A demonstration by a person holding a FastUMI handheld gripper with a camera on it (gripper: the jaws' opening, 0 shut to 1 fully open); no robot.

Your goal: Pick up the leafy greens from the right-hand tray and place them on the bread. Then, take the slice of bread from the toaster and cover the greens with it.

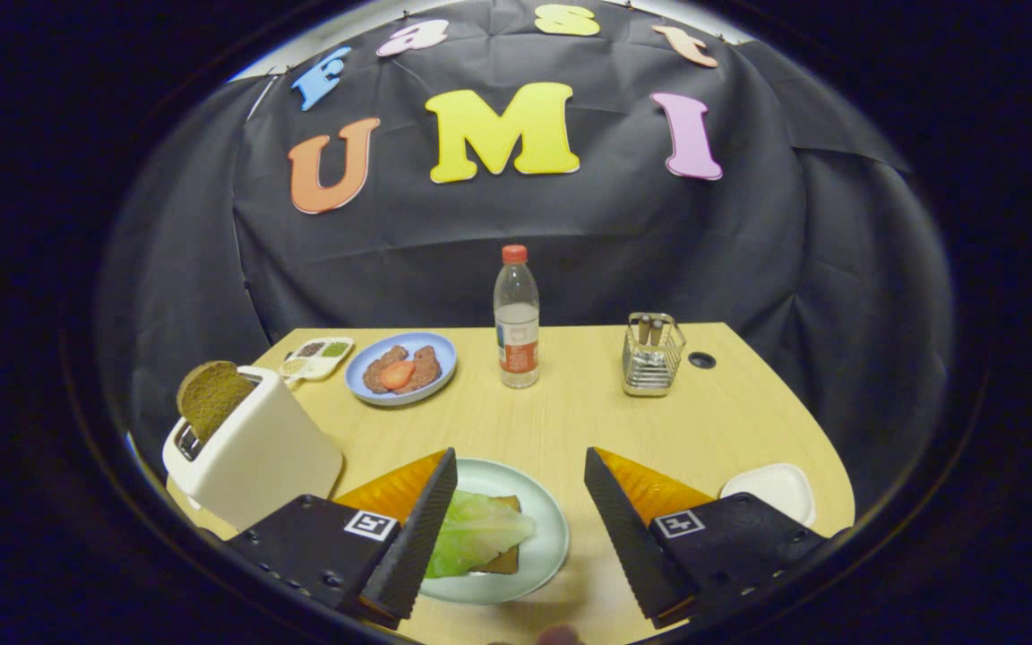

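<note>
Gripper (520, 488) released, fingers spread above the plate (545, 546); lettuce leaf (476, 537) lies on bread slice (505, 561). Toaster (256, 457) holds another slice (211, 396).

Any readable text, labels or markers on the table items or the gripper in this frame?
No text can be read.
Water bottle: its label is too small and blurred to read.
Gripper, fingers open with nothing between them: one square black-and-white marker tag on each side, a pattern, no words.
Toaster, plates, cutlery holder: no print visible.
</note>
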